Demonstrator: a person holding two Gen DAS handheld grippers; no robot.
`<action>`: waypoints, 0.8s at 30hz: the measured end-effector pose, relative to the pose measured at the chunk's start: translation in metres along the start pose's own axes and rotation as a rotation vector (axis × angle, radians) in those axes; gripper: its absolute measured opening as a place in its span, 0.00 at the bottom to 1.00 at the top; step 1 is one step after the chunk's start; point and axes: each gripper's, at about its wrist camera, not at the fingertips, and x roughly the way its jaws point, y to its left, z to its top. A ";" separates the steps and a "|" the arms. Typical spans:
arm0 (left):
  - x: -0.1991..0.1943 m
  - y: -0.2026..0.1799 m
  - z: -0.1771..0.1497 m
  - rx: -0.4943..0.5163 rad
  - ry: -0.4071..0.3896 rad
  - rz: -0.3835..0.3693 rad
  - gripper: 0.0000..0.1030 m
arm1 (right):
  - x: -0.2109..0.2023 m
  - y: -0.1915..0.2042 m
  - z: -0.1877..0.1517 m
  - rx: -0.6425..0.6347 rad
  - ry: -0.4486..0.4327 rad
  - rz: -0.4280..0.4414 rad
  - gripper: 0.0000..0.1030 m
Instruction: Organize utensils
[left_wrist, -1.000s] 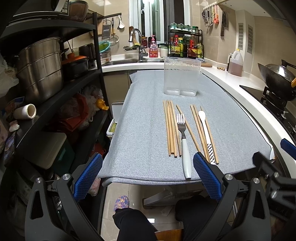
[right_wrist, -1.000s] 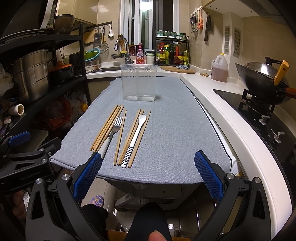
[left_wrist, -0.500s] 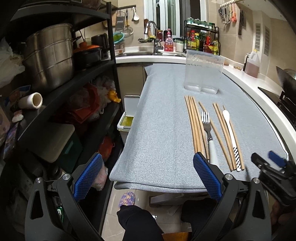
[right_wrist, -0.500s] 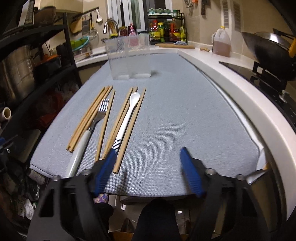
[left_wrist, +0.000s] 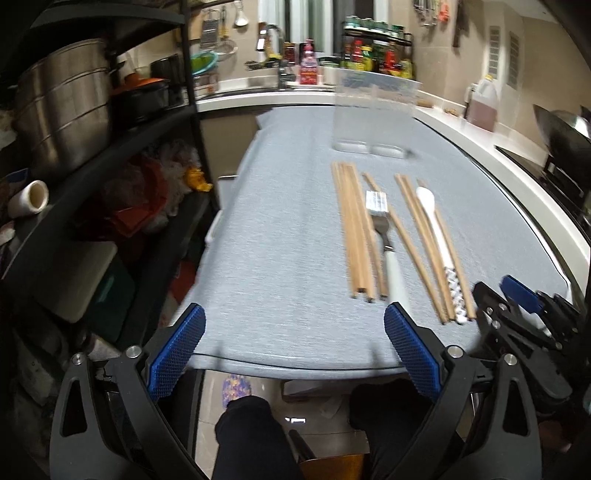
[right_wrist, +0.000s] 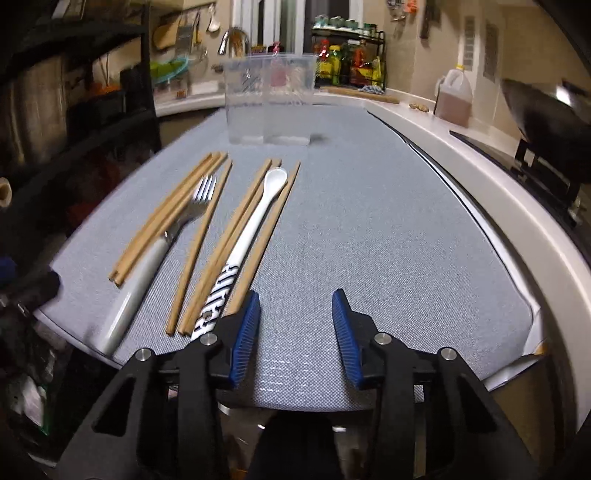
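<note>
The right gripper (right_wrist: 295, 332) sits low over the near edge of the gray mat (right_wrist: 369, 240), jaws narrowed to a modest gap and holding nothing, its left pad just beside the near end of the rightmost chopstick (right_wrist: 264, 240) at about 11 o'clock from its tips. That stick looks like the first pick. To do it well, shift a little toward 10 o'clock so the stick's end lies between the pads, stay level with the mat, and close on the wood alone, clear of the white spoon (right_wrist: 247, 236) lying against it. The clear 2-compartment holder (right_wrist: 271, 99) stands upright at 12 o'clock, well apart from the utensils. The fork (right_wrist: 155, 254) and other chopsticks (right_wrist: 166, 214) lie at 10 o'clock. The left gripper (left_wrist: 293, 347) hovers at the mat's near edge, jaws spread wide and empty. Motion blur softens both views; I cannot count the chopsticks exactly, nor tell whether the right pad touches the stick. The holder's divider is faint, and both grippers hide the mat's near edge.
</note>
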 end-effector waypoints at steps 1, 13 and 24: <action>0.002 -0.005 -0.002 0.013 -0.003 -0.010 0.91 | 0.000 -0.002 0.000 0.005 -0.002 0.004 0.41; 0.019 -0.023 -0.011 0.040 0.017 -0.040 0.88 | 0.006 0.009 0.005 0.004 -0.002 0.089 0.45; 0.026 -0.026 -0.009 0.032 0.016 -0.089 0.88 | 0.000 -0.016 -0.004 -0.032 -0.077 -0.040 0.50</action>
